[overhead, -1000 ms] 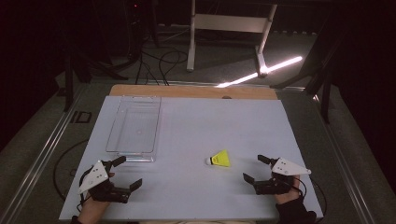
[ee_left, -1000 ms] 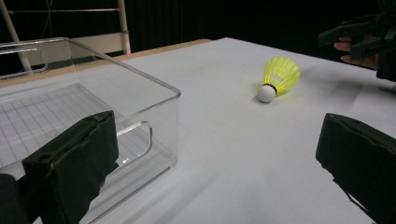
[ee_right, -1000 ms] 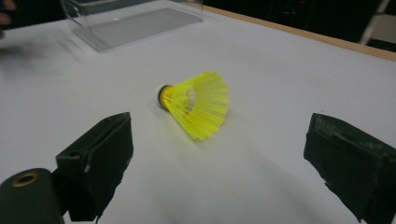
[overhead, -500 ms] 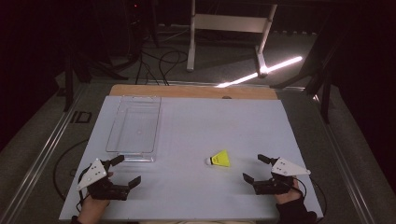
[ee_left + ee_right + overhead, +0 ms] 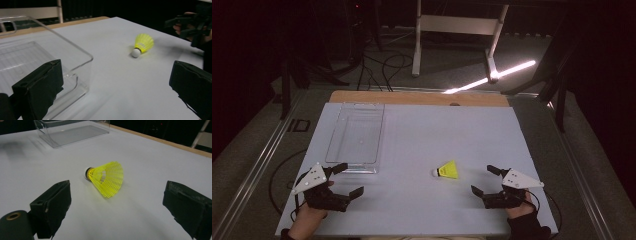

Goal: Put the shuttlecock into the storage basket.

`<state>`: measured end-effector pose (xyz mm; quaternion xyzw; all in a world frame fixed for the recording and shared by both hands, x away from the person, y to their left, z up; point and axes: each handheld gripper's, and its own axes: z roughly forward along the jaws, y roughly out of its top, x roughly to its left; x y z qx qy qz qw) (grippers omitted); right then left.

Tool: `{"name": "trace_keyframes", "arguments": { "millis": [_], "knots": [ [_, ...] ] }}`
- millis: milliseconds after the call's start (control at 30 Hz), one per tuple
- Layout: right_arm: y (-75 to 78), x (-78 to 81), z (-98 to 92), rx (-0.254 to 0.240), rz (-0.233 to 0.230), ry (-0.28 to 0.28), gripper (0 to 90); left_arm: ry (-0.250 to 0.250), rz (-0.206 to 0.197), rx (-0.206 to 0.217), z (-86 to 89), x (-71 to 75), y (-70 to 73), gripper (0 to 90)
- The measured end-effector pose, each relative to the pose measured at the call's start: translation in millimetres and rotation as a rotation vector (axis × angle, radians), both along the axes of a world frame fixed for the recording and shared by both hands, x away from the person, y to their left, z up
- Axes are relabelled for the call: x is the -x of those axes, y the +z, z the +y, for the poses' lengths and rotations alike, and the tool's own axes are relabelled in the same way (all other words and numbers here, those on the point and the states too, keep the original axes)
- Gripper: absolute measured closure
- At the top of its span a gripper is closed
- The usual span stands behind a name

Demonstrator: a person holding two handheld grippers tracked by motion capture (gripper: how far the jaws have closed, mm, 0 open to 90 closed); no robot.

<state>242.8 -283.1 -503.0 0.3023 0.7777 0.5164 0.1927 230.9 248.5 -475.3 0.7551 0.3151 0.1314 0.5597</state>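
Yellow plastic mesh shuttlecock (image 5: 448, 170) with white cork tip lies on its side on the white table (image 5: 422, 135), at 10 o'clock from the right gripper (image 5: 486, 181). Right jaws spread apart, empty. Left gripper (image 5: 346, 180) jaws spread apart, empty, beside the clear plastic rectangular tray (image 5: 357, 132).

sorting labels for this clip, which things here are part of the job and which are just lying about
Part of the job:
- yellow shuttlecock, lying on its side between the open jaws of the right gripper
- clear plastic box, empty, next to the open left gripper

Just lying about:
- white frame on the floor beyond the table
- cables on the floor
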Motion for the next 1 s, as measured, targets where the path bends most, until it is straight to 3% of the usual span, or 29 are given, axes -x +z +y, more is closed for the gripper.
{"name": "trace_keyframes", "arguments": {
  "millis": [300, 800, 1000],
  "knots": [
    [0.3, 0.0, 0.8, -0.005, -0.001, 0.01, 8.4, -0.083, 0.023, -0.087, -10.5, -9.8, 22.4, 0.0],
    [0.0, -0.4, 1.8, -0.002, -0.003, 0.015, 8.4, -0.213, 0.04, -0.18, -33.6, -22.7, 44.2, 0.0],
    [0.3, 0.0, 1.9, 0.001, -0.013, 0.015, 8.4, -0.264, 0.056, -0.192, -42.6, -27.0, 48.6, 0.0]
  ]
}}
